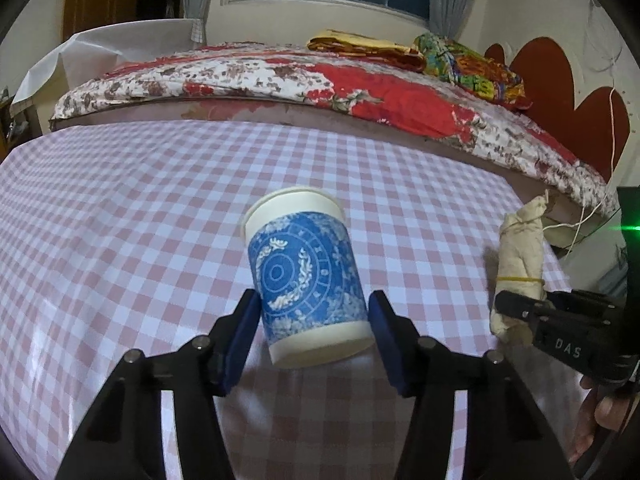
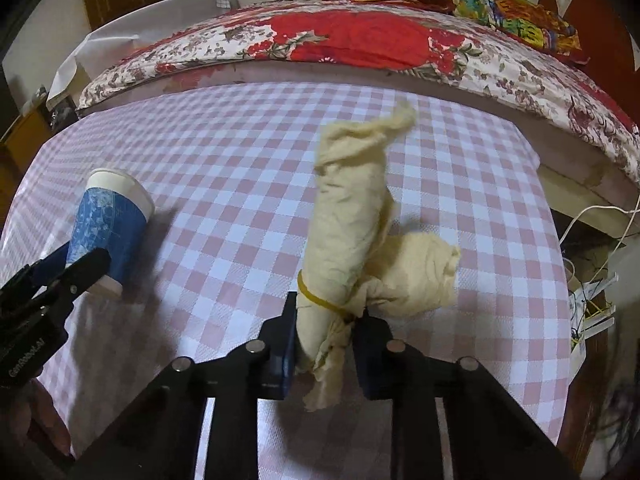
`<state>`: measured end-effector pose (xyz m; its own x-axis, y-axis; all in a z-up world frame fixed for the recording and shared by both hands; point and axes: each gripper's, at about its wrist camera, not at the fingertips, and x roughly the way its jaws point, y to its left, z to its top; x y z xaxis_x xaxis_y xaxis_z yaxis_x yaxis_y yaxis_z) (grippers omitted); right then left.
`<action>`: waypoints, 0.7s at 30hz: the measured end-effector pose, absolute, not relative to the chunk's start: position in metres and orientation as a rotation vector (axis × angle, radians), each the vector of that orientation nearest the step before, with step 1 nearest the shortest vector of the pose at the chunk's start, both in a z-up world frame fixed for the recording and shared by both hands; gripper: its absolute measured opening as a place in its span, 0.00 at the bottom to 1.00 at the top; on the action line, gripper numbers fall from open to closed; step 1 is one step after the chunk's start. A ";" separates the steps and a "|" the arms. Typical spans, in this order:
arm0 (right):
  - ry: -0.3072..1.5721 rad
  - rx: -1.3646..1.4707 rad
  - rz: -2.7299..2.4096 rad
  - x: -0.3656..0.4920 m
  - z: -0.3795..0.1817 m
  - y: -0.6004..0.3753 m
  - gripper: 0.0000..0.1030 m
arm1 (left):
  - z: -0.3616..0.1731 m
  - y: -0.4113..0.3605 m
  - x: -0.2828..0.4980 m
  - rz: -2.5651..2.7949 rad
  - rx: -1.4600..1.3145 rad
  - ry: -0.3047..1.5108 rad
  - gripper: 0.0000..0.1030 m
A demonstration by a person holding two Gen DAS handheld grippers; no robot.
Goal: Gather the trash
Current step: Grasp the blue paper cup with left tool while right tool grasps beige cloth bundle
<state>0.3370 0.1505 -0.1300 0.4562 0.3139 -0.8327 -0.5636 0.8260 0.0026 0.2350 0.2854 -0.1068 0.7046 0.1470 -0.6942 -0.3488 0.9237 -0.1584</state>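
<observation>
Behind, a bed (image 1: 360, 92) in red floral covers, curtained window above; up front, pink-checked cloth on the table (image 1: 120, 208), seen from the left wrist; left gripper (image 1: 314, 320) pinching the cup (image 1: 304, 276) by its lower body, one blue pad on each side; cup lifted off the table and tipped, long axis leaning away, white rim pointing up and toward the bed, base nearest the camera; low grip probably chosen because the narrow end fits between the pads; off to the right, the rag (image 1: 520, 256) raised in the other tool, well apart from the cup.

Over to the right wrist; same checked table (image 2: 500, 280), same bed (image 2: 360, 40) beyond; right gripper (image 2: 324, 344) clamped on the rag (image 2: 348, 216) just below its yellow band (image 2: 316, 296), likely since the bundle is tightest there; rag roll standing up, long axis slightly tilted, twisted tip pointing up toward the bed, a stubby second lobe sticking out right, frayed tail hanging between the pads; cup (image 2: 108, 232) far left in the left gripper (image 2: 80, 268), rim up and away.

No bin in either view; both pieces off the table, seemingly ready for carrying away.
</observation>
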 end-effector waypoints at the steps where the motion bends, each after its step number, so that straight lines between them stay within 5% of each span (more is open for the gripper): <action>1: 0.952 -0.289 0.555 0.335 -0.127 0.149 0.22 | -0.103 0.283 0.233 0.275 -0.283 0.735 0.55; 21: 0.811 -0.244 0.542 0.267 -0.027 0.039 0.22 | -0.046 0.196 0.193 0.122 -0.163 0.656 0.55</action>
<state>0.2666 0.0391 -0.0268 0.5631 0.3639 -0.7419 -0.5458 0.8379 -0.0033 0.1925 0.1960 -0.0456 0.7858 0.0612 -0.6155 -0.1639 0.9801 -0.1119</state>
